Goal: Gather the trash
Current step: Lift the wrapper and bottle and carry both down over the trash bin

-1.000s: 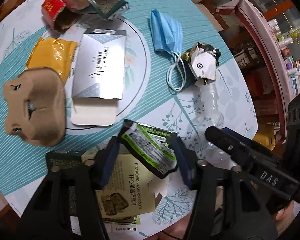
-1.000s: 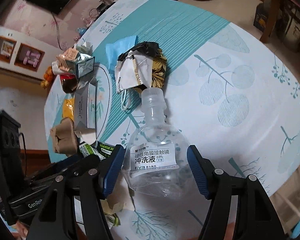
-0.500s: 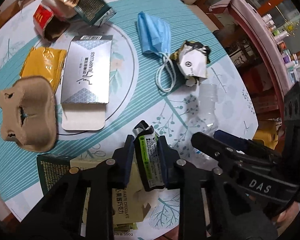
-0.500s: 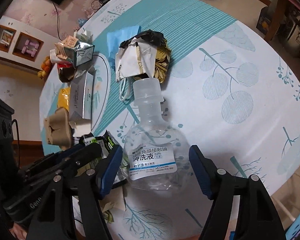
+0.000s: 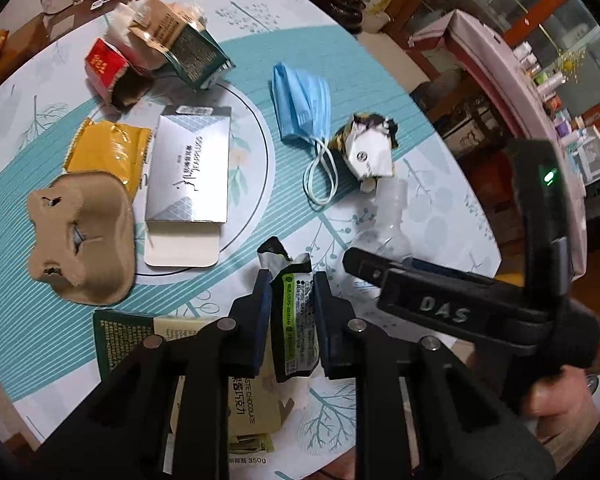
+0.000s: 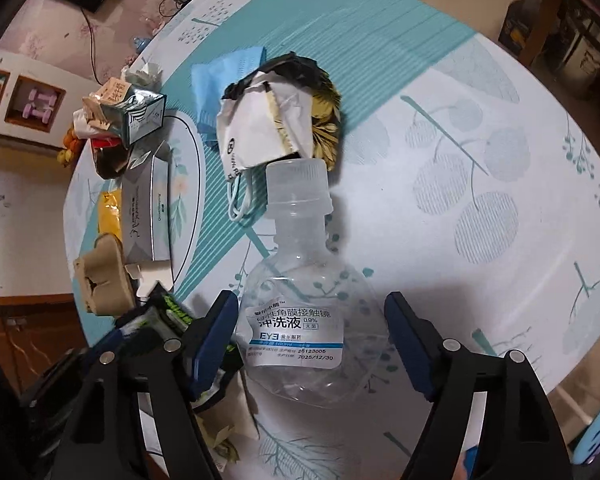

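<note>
A round table (image 5: 340,60) holds scattered trash. The right gripper (image 6: 312,336) straddles a clear bottle (image 6: 300,280) lying on the table, its jaws opening and not pressing it. The left gripper (image 5: 291,312), jaws closing, pinches a black-and-green wrapper (image 5: 294,308) above a flattened chocolate box (image 5: 252,404).

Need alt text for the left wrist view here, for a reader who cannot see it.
The left gripper is closing on a black and green snack wrapper pinched between its blue pads, above a round table strewn with trash. Behind lie a silver carton, a blue face mask and a brown pulp tray; the right gripper's black body crosses the lower right.
</note>
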The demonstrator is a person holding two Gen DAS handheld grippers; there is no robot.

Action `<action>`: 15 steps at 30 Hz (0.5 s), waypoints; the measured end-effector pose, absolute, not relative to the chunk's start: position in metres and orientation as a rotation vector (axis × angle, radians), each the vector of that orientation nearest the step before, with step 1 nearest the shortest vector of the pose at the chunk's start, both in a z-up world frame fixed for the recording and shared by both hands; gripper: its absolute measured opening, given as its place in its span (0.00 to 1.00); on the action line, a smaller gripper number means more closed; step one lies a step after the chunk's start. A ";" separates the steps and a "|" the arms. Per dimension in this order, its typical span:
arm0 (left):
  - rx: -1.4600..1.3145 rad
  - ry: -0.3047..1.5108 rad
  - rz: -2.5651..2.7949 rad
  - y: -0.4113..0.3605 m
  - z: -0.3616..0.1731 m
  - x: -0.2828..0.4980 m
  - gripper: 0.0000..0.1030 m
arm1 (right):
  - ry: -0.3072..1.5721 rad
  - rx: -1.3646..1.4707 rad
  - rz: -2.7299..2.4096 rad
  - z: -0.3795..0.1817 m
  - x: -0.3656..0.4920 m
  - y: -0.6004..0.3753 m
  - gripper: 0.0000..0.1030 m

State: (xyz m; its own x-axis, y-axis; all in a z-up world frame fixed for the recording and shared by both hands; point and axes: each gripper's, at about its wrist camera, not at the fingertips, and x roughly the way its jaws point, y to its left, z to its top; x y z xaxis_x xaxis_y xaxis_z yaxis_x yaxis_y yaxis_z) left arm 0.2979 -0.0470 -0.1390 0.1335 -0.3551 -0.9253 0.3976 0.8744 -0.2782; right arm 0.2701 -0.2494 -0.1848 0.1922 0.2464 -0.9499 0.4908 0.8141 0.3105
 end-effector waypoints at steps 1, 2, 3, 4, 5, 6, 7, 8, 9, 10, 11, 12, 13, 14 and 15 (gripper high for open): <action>0.026 1.325 -0.548 -0.044 -0.135 0.298 0.16 | 1.392 0.650 -0.188 -0.184 0.269 -0.249 0.72; 0.015 1.318 -0.549 -0.040 -0.132 0.298 0.16 | 1.390 0.655 -0.185 -0.184 0.268 -0.249 0.72; 0.005 1.310 -0.547 -0.037 -0.127 0.298 0.16 | 1.389 0.660 -0.181 -0.184 0.267 -0.249 0.72; -0.005 1.303 -0.545 -0.034 -0.122 0.298 0.16 | 1.388 0.664 -0.174 -0.182 0.264 -0.249 0.72; -0.013 1.298 -0.543 -0.032 -0.118 0.298 0.16 | 1.386 0.668 -0.166 -0.181 0.261 -0.249 0.72; -0.023 1.293 -0.540 -0.031 -0.114 0.297 0.16 | 1.382 0.671 -0.158 -0.178 0.258 -0.248 0.72; -0.031 1.287 -0.540 -0.029 -0.109 0.295 0.16 | 1.379 0.672 -0.151 -0.176 0.255 -0.247 0.72; -0.036 1.281 -0.541 -0.028 -0.106 0.294 0.16 | 1.375 0.674 -0.142 -0.172 0.251 -0.247 0.72; -0.040 1.275 -0.543 -0.026 -0.101 0.291 0.16 | 1.370 0.676 -0.133 -0.169 0.247 -0.247 0.72; -0.042 1.268 -0.547 -0.025 -0.096 0.288 0.16 | 1.366 0.677 -0.125 -0.165 0.243 -0.246 0.72; -0.042 1.261 -0.550 -0.025 -0.091 0.284 0.16 | 1.362 0.678 -0.116 -0.160 0.238 -0.246 0.72; -0.041 1.254 -0.553 -0.025 -0.087 0.280 0.16 | 1.359 0.679 -0.110 -0.157 0.235 -0.247 0.72; -0.040 1.247 -0.555 -0.025 -0.082 0.274 0.16 | 1.354 0.683 -0.098 -0.152 0.229 -0.247 0.72; -0.038 1.241 -0.557 -0.027 -0.078 0.269 0.16 | 1.346 0.682 -0.088 -0.147 0.223 -0.248 0.58; -0.037 1.234 -0.559 -0.027 -0.074 0.264 0.16 | 1.360 0.695 -0.058 -0.145 0.219 -0.248 0.24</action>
State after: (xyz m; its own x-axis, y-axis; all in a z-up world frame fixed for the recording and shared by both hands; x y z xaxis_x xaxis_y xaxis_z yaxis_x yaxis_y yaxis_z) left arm 0.2635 -0.0269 -0.0736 0.2141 -0.4225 -0.8807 0.3832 0.8657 -0.3222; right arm 0.2194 -0.2480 -0.1452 0.2400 0.3493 -0.9058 0.4255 0.8008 0.4215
